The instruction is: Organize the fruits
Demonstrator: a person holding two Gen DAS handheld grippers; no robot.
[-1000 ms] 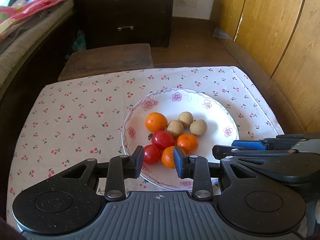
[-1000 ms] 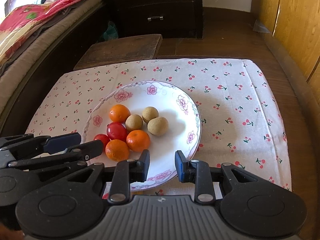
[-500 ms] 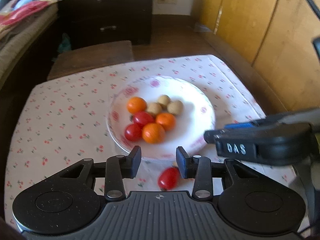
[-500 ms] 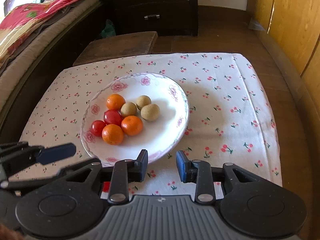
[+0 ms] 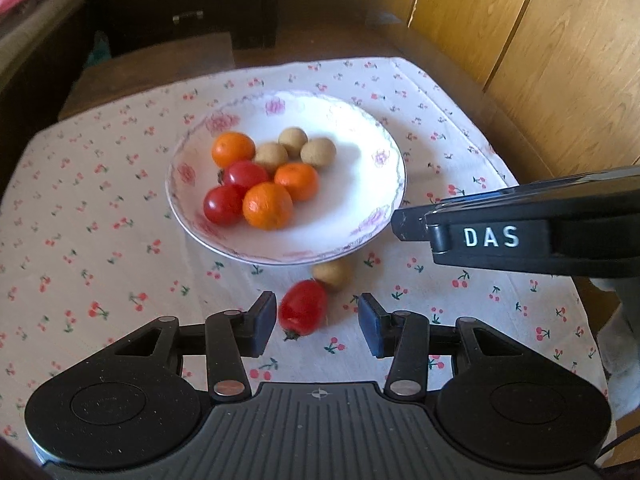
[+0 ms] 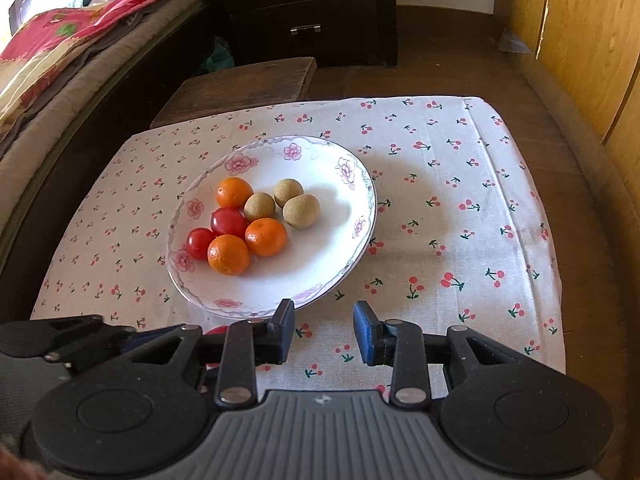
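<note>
A white flowered plate [image 5: 360,184] [image 6: 332,256] on the cherry-print cloth holds three oranges [image 5: 267,205] [image 6: 228,254], two red tomatoes [image 5: 223,205] [image 6: 229,222] and three tan longans [image 5: 318,152] [image 6: 301,211]. In the left wrist view a loose tomato [image 5: 302,308] and a loose longan [image 5: 333,273] lie on the cloth by the plate's near rim. My left gripper [image 5: 317,325] is open, the loose tomato between its fingers, untouched. My right gripper [image 6: 324,332] is open and empty near the plate's near rim; it also shows in the left wrist view [image 5: 520,236].
The clothed table [image 6: 480,200] drops off on all sides. A wooden stool [image 6: 240,88] stands behind it, a dark drawer chest [image 6: 308,12] further back, a bed [image 6: 60,60] at left, and wooden panels [image 5: 540,60] at right.
Both grippers have pulled back from the plate toward the near edge. The loose tomato and longan came into the left wrist view, and the tomato now sits between the left fingers.
</note>
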